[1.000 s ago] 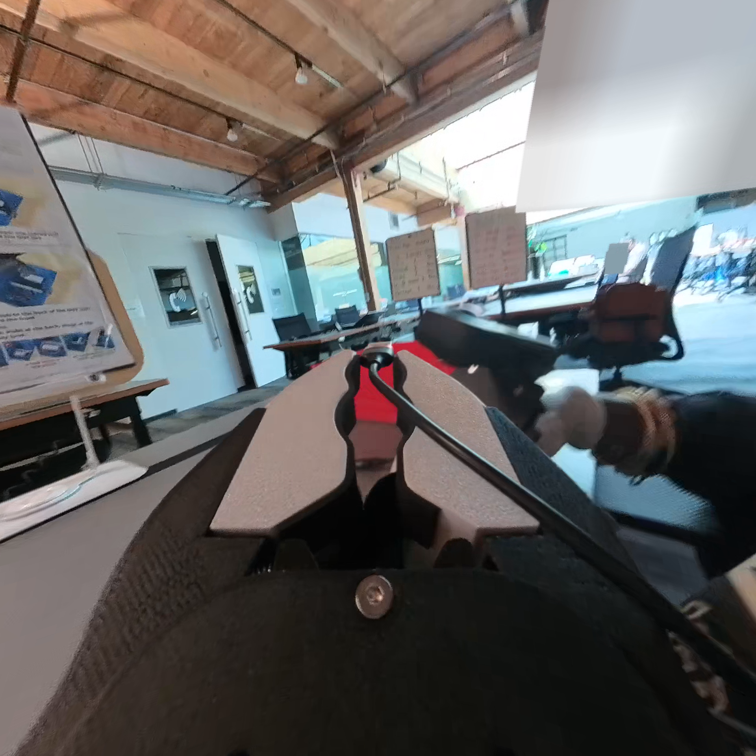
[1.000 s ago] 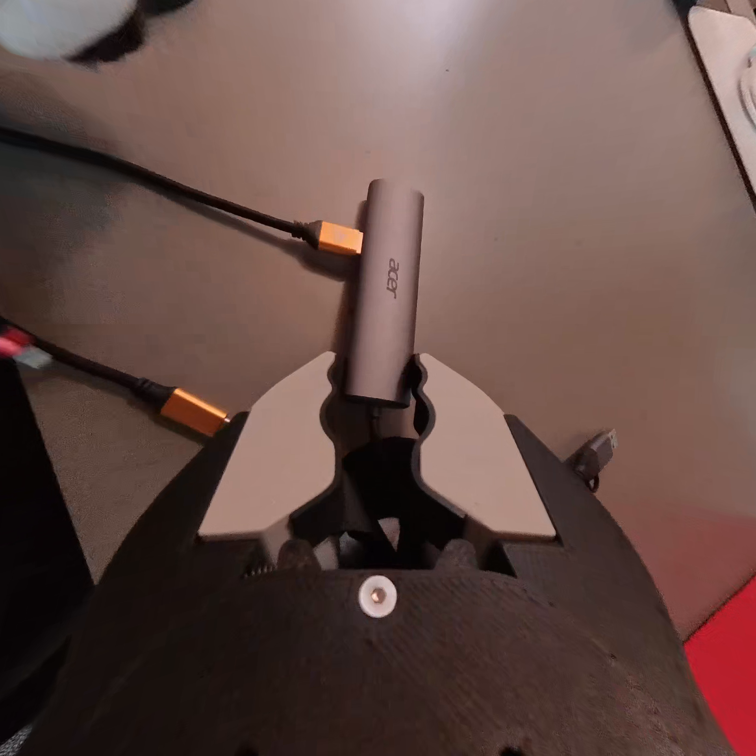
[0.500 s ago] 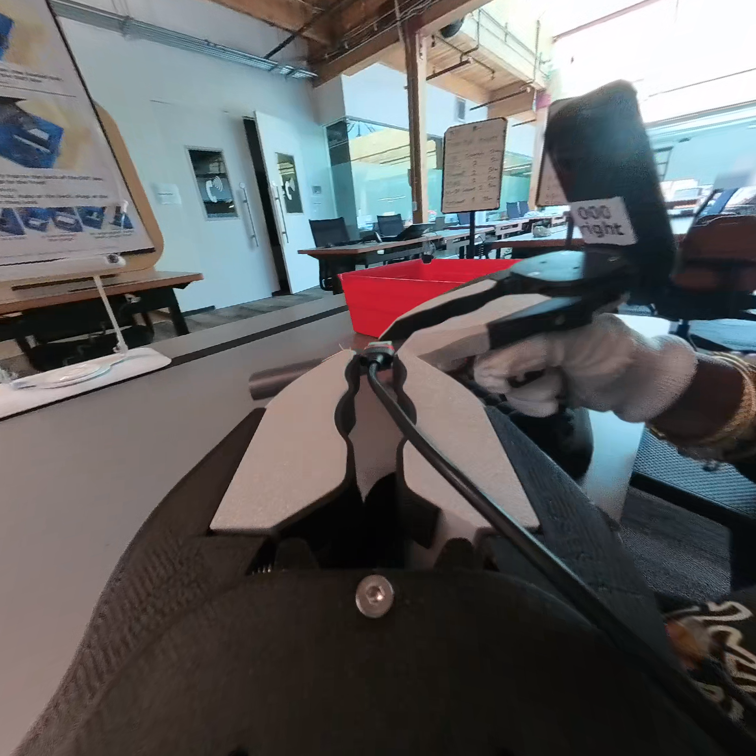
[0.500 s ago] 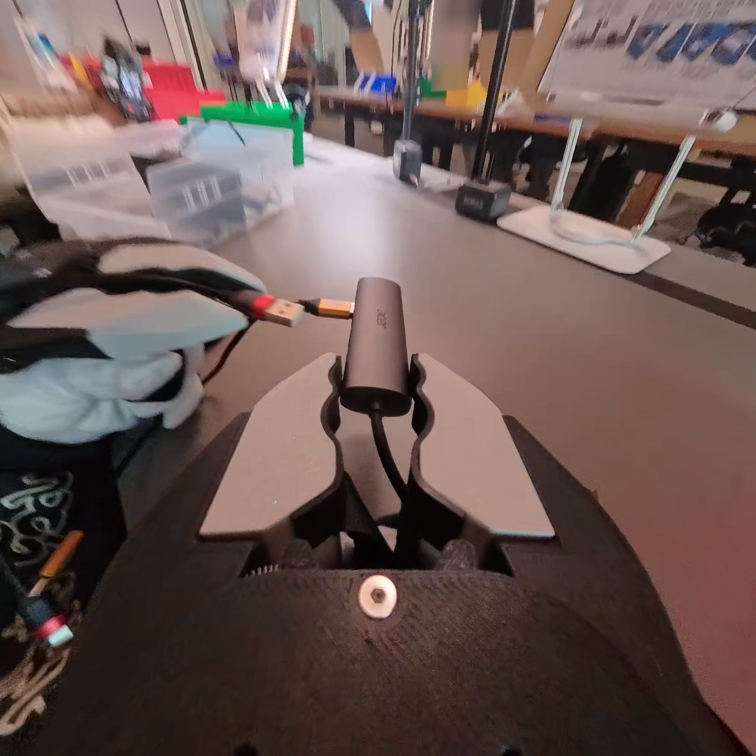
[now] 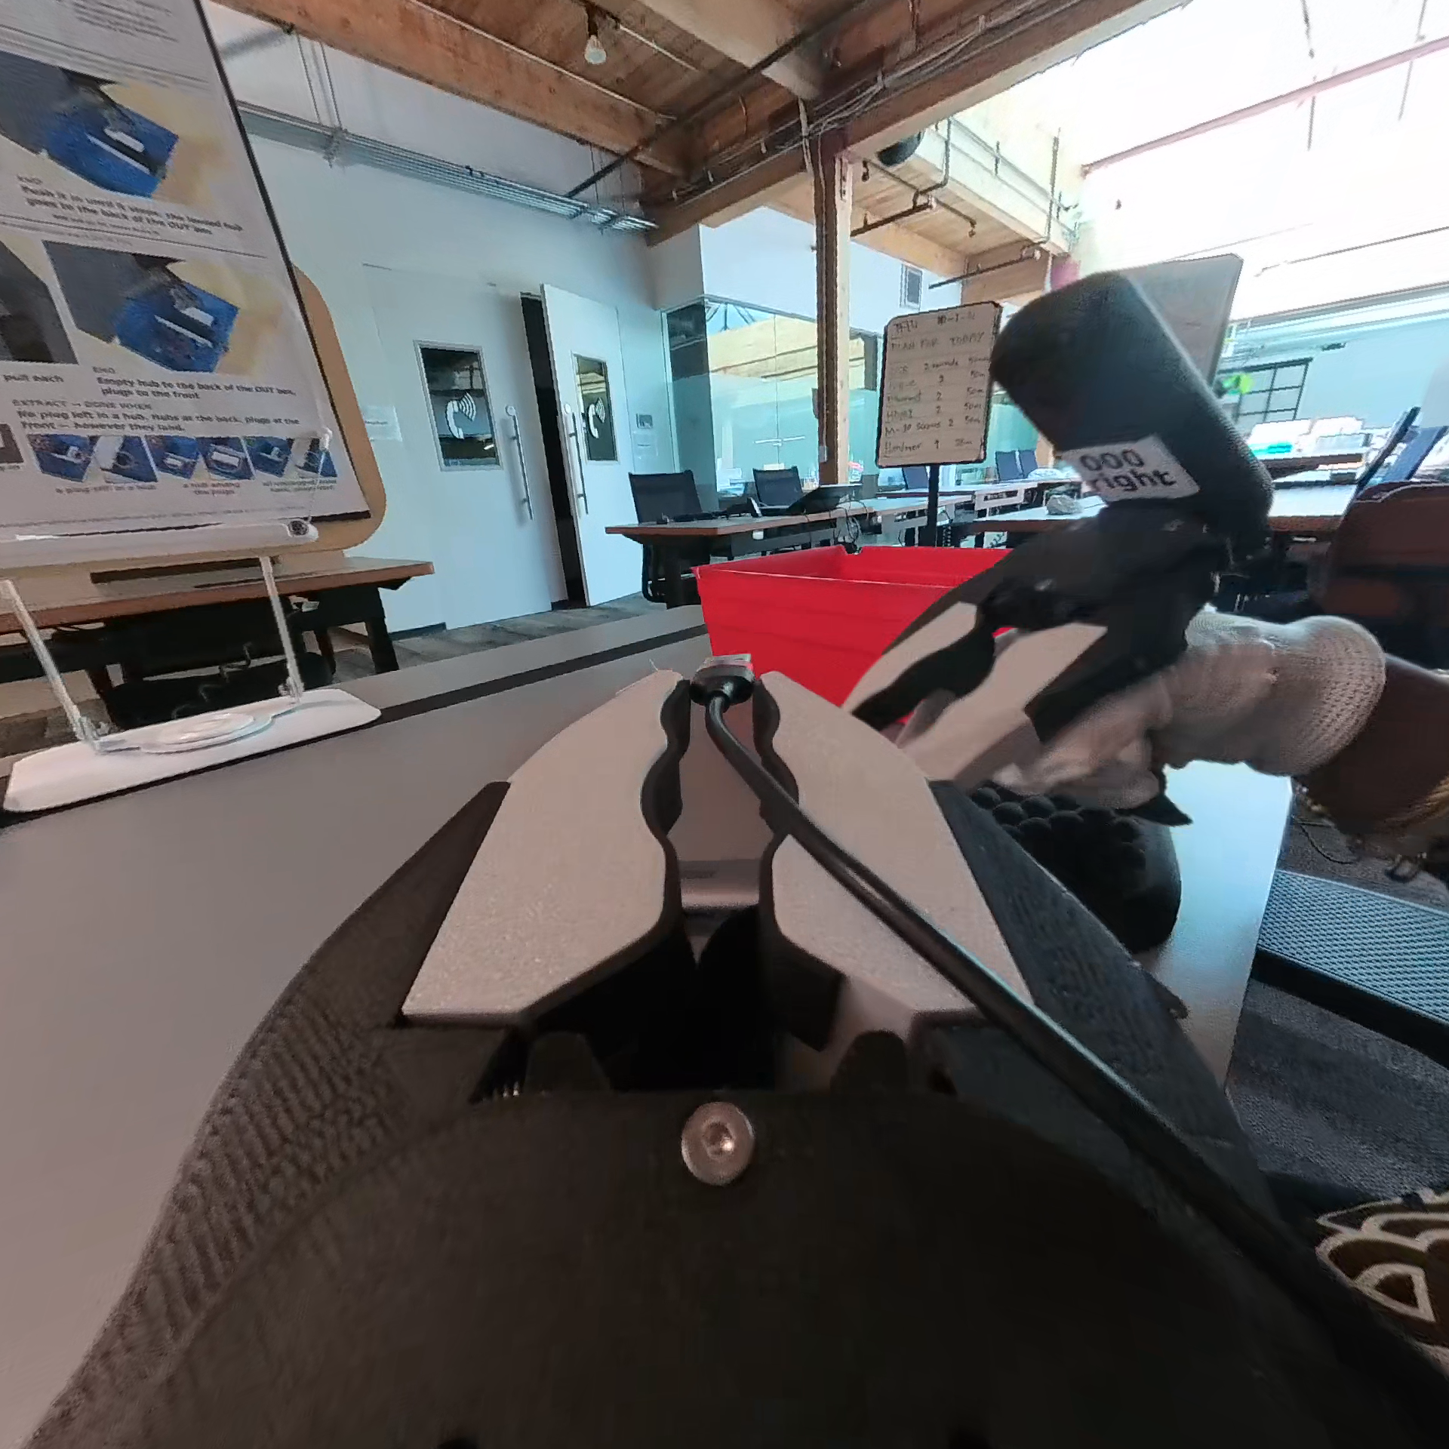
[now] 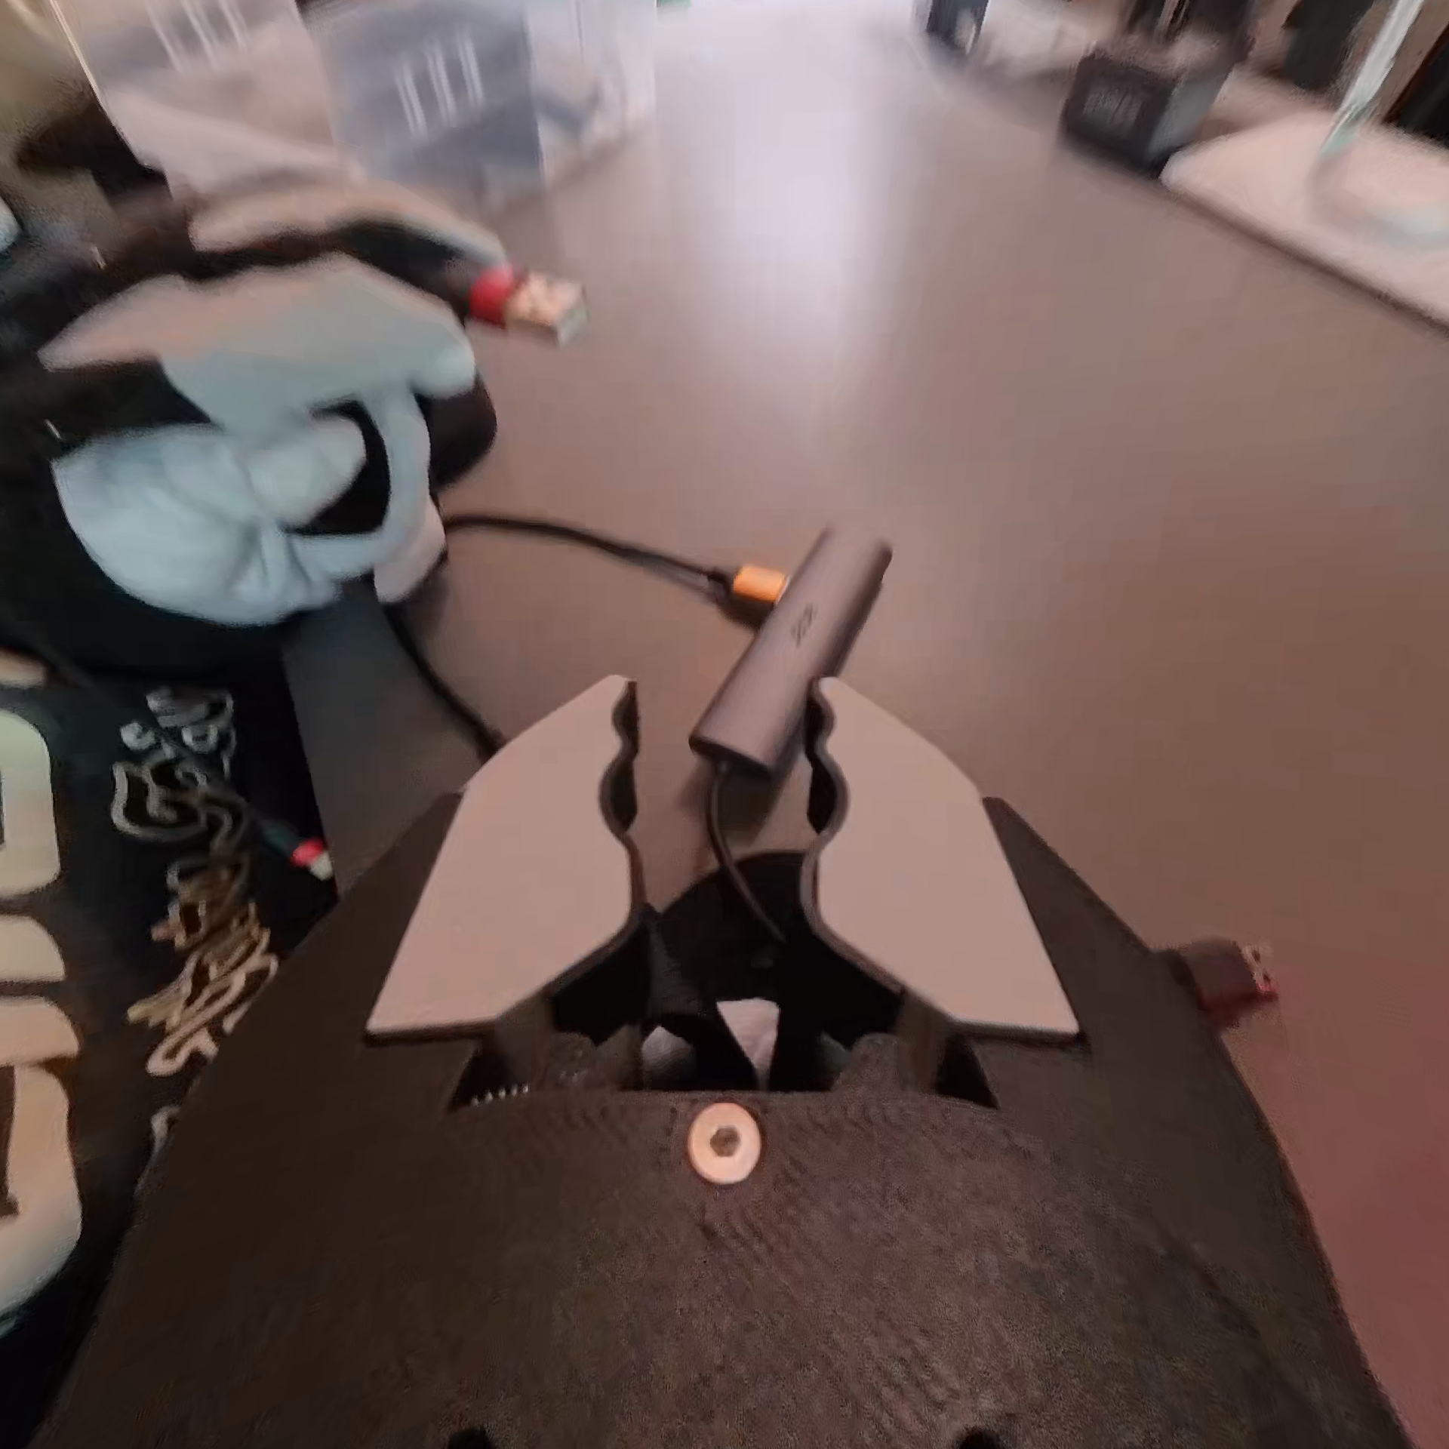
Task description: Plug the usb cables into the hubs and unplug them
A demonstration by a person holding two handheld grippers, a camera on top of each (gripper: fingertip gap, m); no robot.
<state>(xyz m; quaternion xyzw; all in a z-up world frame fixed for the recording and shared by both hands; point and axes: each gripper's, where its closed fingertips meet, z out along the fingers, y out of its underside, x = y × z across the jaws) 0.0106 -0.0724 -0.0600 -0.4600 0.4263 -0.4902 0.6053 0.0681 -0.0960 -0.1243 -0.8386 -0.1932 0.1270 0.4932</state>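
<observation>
In the left wrist view my left gripper is shut on the plug of a black usb cable, which runs back over the right finger. The right wrist view shows that gripper at the upper left with the red-collared plug sticking out of it. My right gripper is open. The grey hub lies tilted just ahead of its fingers, loose, with an orange-collared plug in its side. The right gripper also shows in the left wrist view, held by a gloved hand.
The grey table carries a loose usb plug to the right of my right gripper, and another red-collared plug lies at the left. A red bin and a white stand base stand farther back. Blurred clear boxes sit at the far left. There is about 9 cm between the tips of the two grippers. My right tips are roughly 6 cm from the grey hub.
My right gripper has opened and let go of the hub, which now lies tilted. The left gripper's plug has moved away from the hub, up and to the left.
</observation>
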